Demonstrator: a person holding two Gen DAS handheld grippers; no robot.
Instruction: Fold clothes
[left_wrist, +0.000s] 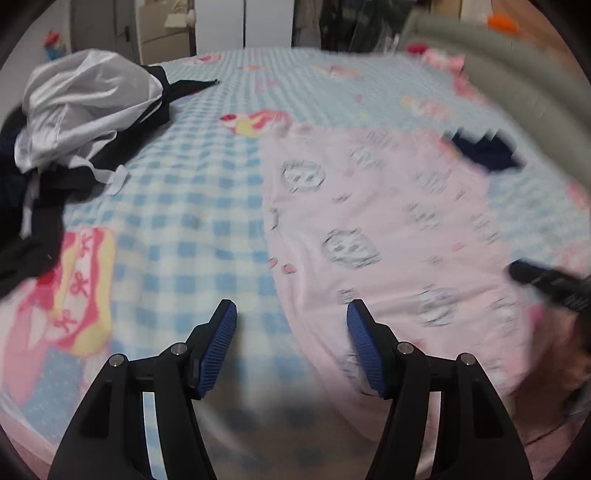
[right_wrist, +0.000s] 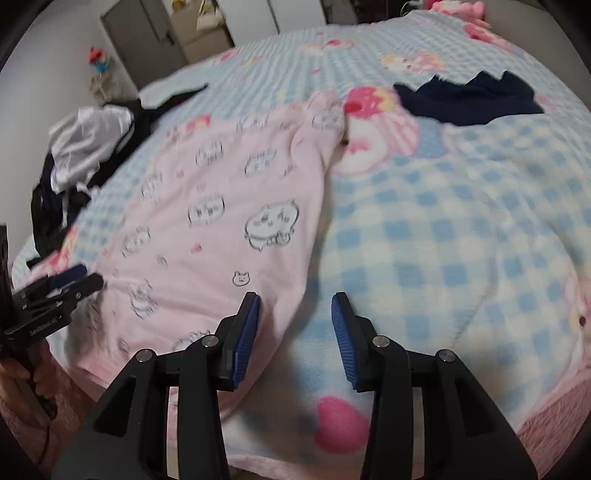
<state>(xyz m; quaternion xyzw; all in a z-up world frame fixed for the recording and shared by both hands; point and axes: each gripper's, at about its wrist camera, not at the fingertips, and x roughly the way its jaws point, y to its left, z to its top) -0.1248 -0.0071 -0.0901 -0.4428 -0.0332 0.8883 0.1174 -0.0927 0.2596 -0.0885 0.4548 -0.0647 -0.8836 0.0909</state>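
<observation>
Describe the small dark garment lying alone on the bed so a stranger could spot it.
Start at the blue checked blanket covering the bed. Beyond the far corner of the pink cartoon-print garment lies a navy garment, flat and solitary, unlike the black-and-white pile opposite.

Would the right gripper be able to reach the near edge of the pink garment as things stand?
Probably yes: the right gripper is open, the pink garment lies flat just ahead, and nothing sits between them.

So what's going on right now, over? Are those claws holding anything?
Left gripper open, empty. Right gripper open, empty. Pink printed garment spread on the checked blanket, not yet folded. Nothing blocking it; dark garment and clothes pile lie apart.
</observation>
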